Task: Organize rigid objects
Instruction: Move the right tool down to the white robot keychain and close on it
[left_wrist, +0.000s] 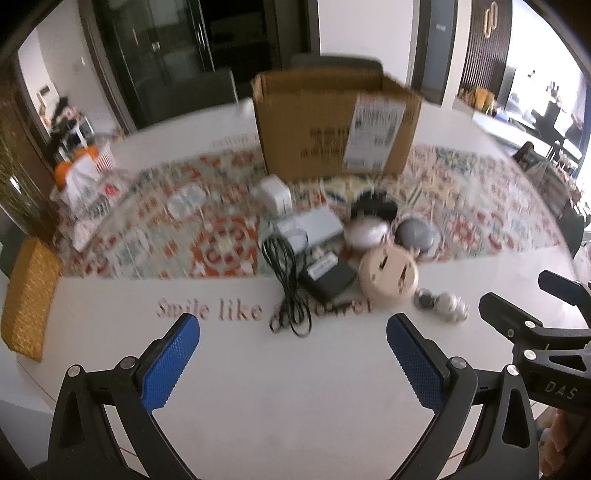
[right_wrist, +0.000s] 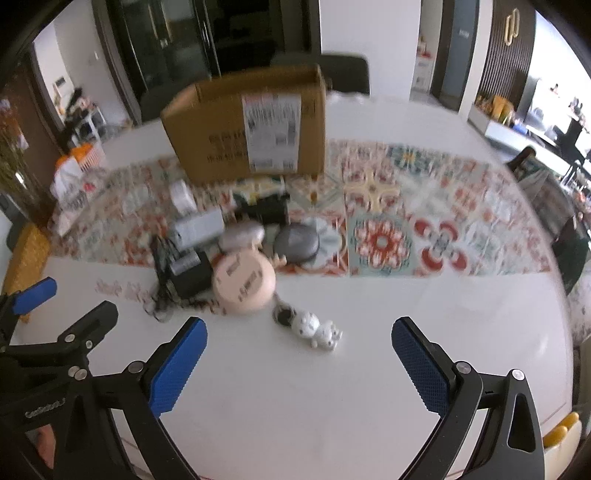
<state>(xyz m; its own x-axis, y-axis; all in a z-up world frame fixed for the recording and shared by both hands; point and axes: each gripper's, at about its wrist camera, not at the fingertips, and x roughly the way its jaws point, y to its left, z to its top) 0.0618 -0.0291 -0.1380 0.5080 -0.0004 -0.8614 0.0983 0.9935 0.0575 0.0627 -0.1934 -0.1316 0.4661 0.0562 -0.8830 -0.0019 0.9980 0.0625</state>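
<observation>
with both my left gripper (left_wrist: 293, 343) and right gripper (right_wrist: 299, 349) spread and empty, every gadget (right_wrist: 243, 286) sits outside the cardboard box (right_wrist: 245, 129); sorting looks unstarted.

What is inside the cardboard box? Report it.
Cannot tell: the cardboard box shows only its outer front wall with a shipping label. Its interior is hidden from both wrist views.

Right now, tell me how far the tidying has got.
Nothing looks done: whether the brown cardboard box holds anything cannot be seen. Nothing is in hand; the left tongs and right tongs hang open over the white table. Left: the round beige plastic case, small white figurine, black coiled cable and the rest.
</observation>
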